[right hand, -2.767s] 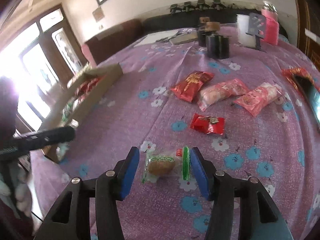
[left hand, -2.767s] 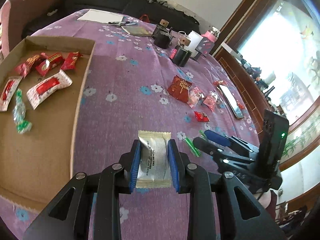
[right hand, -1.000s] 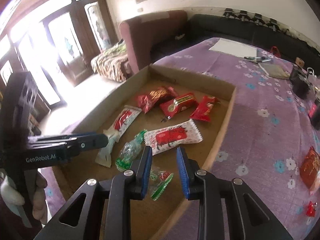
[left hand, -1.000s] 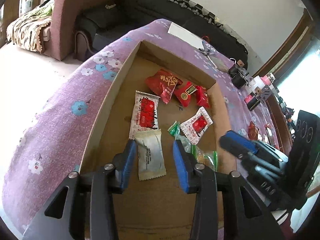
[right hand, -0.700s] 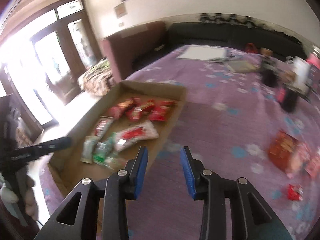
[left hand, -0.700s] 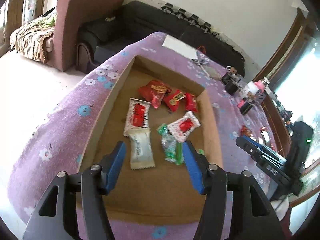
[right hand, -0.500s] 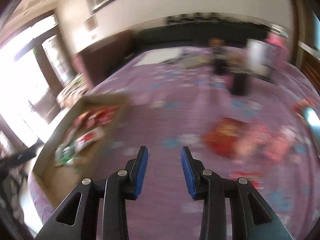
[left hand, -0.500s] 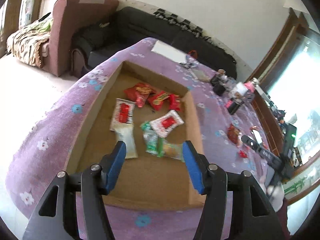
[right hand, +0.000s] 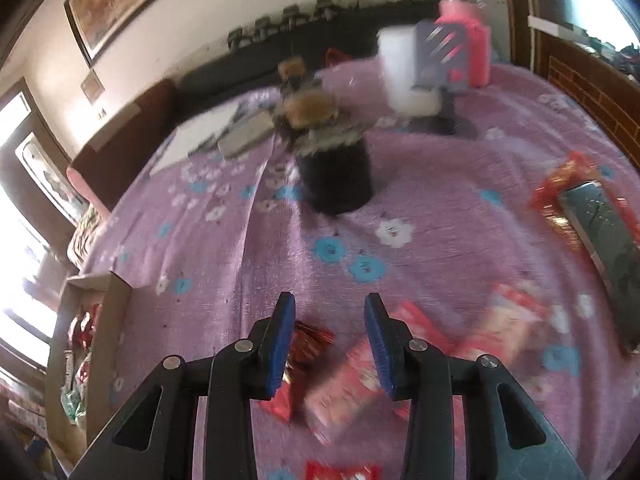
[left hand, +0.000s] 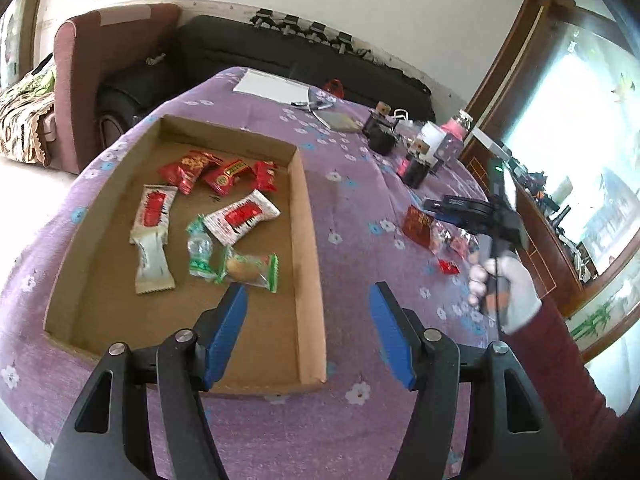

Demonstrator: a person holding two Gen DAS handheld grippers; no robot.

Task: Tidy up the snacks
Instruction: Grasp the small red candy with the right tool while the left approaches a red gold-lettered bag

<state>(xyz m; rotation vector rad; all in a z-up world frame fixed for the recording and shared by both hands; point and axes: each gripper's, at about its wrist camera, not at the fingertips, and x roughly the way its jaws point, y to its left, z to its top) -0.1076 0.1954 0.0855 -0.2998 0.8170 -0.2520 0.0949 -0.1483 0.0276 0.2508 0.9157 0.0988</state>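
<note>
- Two grippers are working here: the left gripper (left hand: 308, 328) is hovering over the near right corner of the cardboard tray (left hand: 306, 216) with its jaws wide apart and holding nothing, and the right gripper (right hand: 330, 340) is hanging low over loose snacks on the purple flowered counter (right hand: 440, 200), its jaws also apart and empty.
- Eight or so packets are lying flat inside the tray, among them a white wrapped bar (left hand: 152, 260) and a clear green-ended pastry packet (left hand: 248, 268).
- Still on the counter, just under the right gripper, are a pale pink packet (right hand: 344, 392) and a dark red foil packet (right hand: 308, 344); motion blur is hiding their exact edges.
- These snacks are probably light, soft and crinkly, with slick film that may slide between the pads; crushing the pastry kind seems a real risk.
- Taking hold across the narrow middle of the pink packet, not by a crimped end, is looking like the surest grip.
- Room ahead of the right gripper is mostly open cloth, but a dark jar (right hand: 336, 176) is standing farther back and a long flat grey case (right hand: 604, 240) is lying well off to the right.
- On the way back, the tray's raised wall is needing clearance, and open cardboard near its front is offering space for a drop.
</note>
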